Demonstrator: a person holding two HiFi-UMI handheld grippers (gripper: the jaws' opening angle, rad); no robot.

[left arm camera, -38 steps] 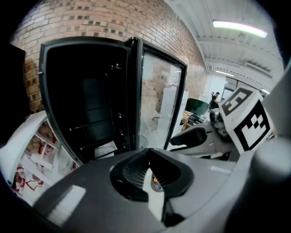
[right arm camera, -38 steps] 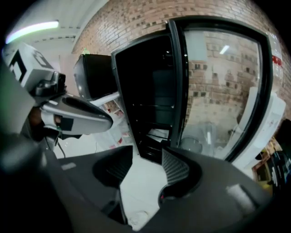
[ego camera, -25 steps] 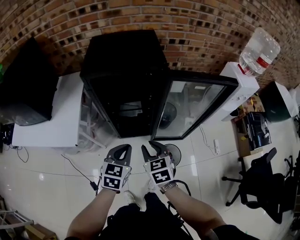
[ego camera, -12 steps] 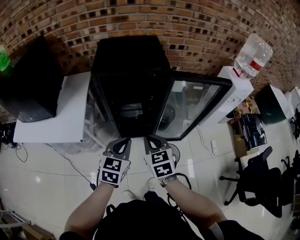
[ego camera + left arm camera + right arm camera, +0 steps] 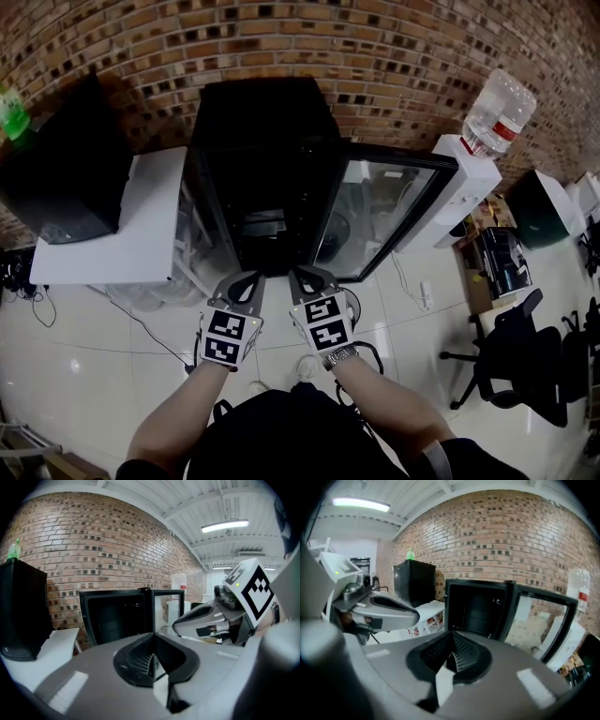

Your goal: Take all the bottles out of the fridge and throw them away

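Note:
A black fridge (image 5: 267,178) stands against the brick wall, its glass door (image 5: 384,220) swung open to the right. The inside is dark; I make out a shelf but no bottle. In the head view both grippers hang side by side in front of the fridge opening, above the floor. My left gripper (image 5: 247,278) is shut with nothing in it, its ribbed pads meeting (image 5: 152,656). My right gripper (image 5: 306,274) is also shut and empty (image 5: 451,654). Each gripper view looks toward the fridge (image 5: 117,620) (image 5: 476,609).
A white table (image 5: 112,234) stands left of the fridge, bearing a black cabinet (image 5: 61,169) with a green bottle (image 5: 11,103) on top. A white water dispenser (image 5: 469,183) carrying a large jug (image 5: 497,108) is right of the door. Office chairs (image 5: 516,366) stand at the far right.
Both grippers have risen a little and now sit closer to the fridge's lower front edge. The head view has shifted, so the fridge sits slightly further right and lower.

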